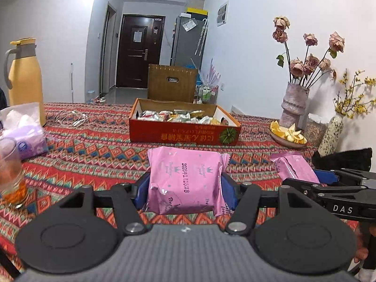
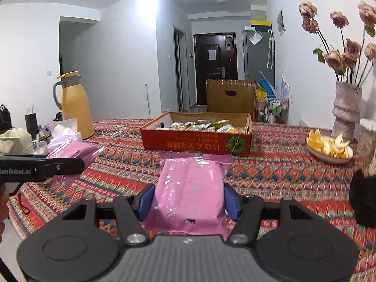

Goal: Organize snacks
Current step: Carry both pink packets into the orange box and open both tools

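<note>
My left gripper (image 1: pixel 185 186) is shut on a pink snack packet (image 1: pixel 185 178) with a printed date, held above the patterned tablecloth. My right gripper (image 2: pixel 189 196) is shut on a second pink snack packet (image 2: pixel 191 188), its blue pads pressing both sides. Each gripper shows in the other's view: the right one with its packet (image 1: pixel 293 166) at the right edge, the left one with its packet (image 2: pixel 75 152) at the left edge. Ahead of both stands an open red cardboard box (image 1: pixel 183 136) (image 2: pixel 197 142) filled with several wrapped snacks.
A yellow thermos jug (image 1: pixel 25 80) and a tissue pack (image 1: pixel 25 136) stand at the left, with a glass (image 1: pixel 11 181) nearer. A plate of orange peel (image 1: pixel 287 135), a pink vase of dried roses (image 1: pixel 295 103) and a speckled vase (image 1: pixel 333 134) stand right. A wooden chair back (image 1: pixel 172 83) rises behind the box.
</note>
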### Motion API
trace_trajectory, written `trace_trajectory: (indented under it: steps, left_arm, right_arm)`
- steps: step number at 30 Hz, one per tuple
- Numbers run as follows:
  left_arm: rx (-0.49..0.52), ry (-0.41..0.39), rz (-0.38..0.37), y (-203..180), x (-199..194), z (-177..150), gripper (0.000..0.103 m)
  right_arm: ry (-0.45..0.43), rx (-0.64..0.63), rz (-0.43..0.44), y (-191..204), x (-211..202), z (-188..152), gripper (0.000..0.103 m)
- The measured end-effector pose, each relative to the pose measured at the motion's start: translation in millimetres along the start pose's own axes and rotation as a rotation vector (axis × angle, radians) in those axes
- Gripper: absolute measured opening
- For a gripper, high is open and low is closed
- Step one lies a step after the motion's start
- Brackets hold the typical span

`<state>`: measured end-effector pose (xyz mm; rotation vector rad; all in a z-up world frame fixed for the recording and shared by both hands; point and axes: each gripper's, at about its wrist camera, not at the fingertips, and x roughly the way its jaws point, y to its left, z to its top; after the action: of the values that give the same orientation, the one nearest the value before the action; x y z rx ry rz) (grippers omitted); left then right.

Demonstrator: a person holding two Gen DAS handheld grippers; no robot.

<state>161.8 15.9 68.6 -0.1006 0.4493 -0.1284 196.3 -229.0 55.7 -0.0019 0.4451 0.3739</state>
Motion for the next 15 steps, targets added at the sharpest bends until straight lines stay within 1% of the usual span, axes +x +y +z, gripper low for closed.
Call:
trace_trajectory:
  steps: [4, 7, 13, 15]
  left_arm:
    - [-0.009, 0.003, -0.026, 5.6, 27.5, 20.0, 0.062]
    - [0.002, -0.002, -0.026, 9.8, 49.2, 36.7, 0.062]
    - [0.073, -0.031, -0.019, 10.6, 105.9, 81.1, 0.062]
    - [0.071, -0.027, -0.028, 12.4, 129.9, 100.0, 0.062]
  right_arm:
    - [-0.015, -0.027, -0.004, -5.1, 16.8, 21.0, 0.061]
    - [-0.022, -0.046, 0.005, -11.4, 36.9, 40.2, 0.061]
    - [-0.059, -0.076, 0.01, -30.9, 79.5, 84.6, 0.061]
    - [-0.074, -0.089, 0.011, -38.7, 96.8, 101.0, 0.061]
